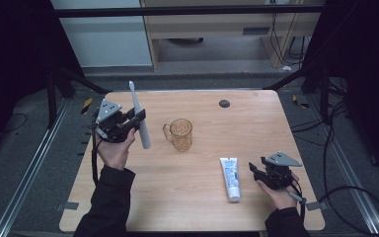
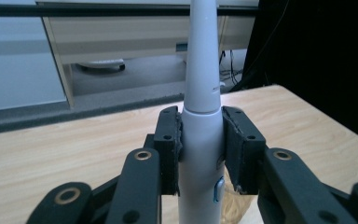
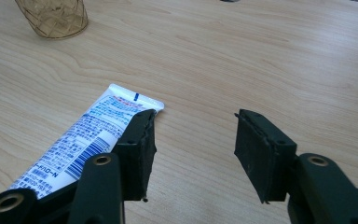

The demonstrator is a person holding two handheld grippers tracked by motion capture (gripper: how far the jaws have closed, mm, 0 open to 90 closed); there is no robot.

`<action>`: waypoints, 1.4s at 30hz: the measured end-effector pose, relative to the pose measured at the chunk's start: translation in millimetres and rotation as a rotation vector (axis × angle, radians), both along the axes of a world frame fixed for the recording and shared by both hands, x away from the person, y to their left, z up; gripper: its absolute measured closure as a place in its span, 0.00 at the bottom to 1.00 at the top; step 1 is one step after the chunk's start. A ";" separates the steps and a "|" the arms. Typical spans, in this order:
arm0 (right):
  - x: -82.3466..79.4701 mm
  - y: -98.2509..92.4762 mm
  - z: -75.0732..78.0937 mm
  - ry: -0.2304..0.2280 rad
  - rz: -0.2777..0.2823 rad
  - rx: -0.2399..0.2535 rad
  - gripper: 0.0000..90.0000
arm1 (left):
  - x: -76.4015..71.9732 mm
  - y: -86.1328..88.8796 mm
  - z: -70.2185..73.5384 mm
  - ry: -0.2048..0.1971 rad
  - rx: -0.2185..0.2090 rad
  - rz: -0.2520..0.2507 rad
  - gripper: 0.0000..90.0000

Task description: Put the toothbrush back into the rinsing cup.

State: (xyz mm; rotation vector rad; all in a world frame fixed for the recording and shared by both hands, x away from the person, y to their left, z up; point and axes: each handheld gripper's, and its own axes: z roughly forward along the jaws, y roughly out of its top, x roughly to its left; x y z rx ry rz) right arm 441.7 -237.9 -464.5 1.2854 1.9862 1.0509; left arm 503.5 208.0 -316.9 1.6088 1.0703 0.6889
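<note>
My left gripper (image 1: 137,118) (image 2: 200,140) is shut on a white electric toothbrush (image 1: 140,117) (image 2: 200,93), held above the table's left side with its thin head end up. An amber glass mug (image 1: 180,134) (image 3: 53,17) stands upright near the table's middle, to the right of the toothbrush. A white toothpaste tube (image 1: 230,177) (image 3: 88,140) lies flat at the front right. My right gripper (image 1: 253,169) (image 3: 195,149) hovers just right of the tube, open, with bare table between its pads.
The wooden table (image 1: 256,128) has a small dark round disc (image 1: 224,103) near its far edge. Black cables (image 1: 345,192) trail on the floor to the right. Metal frame rails run along both sides.
</note>
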 end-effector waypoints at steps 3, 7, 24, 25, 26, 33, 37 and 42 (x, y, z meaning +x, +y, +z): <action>0.4 -0.7 -0.5 -0.004 -0.001 -0.001 0.49 | 5.5 -6.1 3.1 -0.020 -0.010 0.005 0.75; 1.0 -1.8 -0.8 -0.010 -0.004 -0.001 0.47 | 12.9 -15.7 3.8 -0.037 -0.004 0.017 0.75; 1.7 -3.6 -2.0 -0.022 -0.011 0.000 0.44 | 37.7 -48.2 6.6 -0.109 -0.059 0.037 0.75; 1.5 -3.7 -1.9 -0.020 -0.012 0.003 0.44 | 38.5 -49.6 7.6 -0.114 -0.063 0.038 0.75; 1.6 -4.1 -2.0 -0.024 -0.011 0.000 0.43 | 39.1 -50.9 8.6 -0.121 -0.064 0.040 0.75; 2.0 -4.8 -2.3 -0.025 -0.012 0.002 0.43 | 46.1 -59.8 9.1 -0.140 -0.081 0.043 0.75; 1.9 -5.5 -1.7 -0.028 -0.014 0.006 0.43 | 51.5 -64.2 5.1 -0.135 -0.081 0.042 0.75; 1.8 -5.6 -2.2 -0.026 -0.014 0.006 0.43 | 55.8 -68.8 -4.1 -0.133 -0.077 0.036 0.75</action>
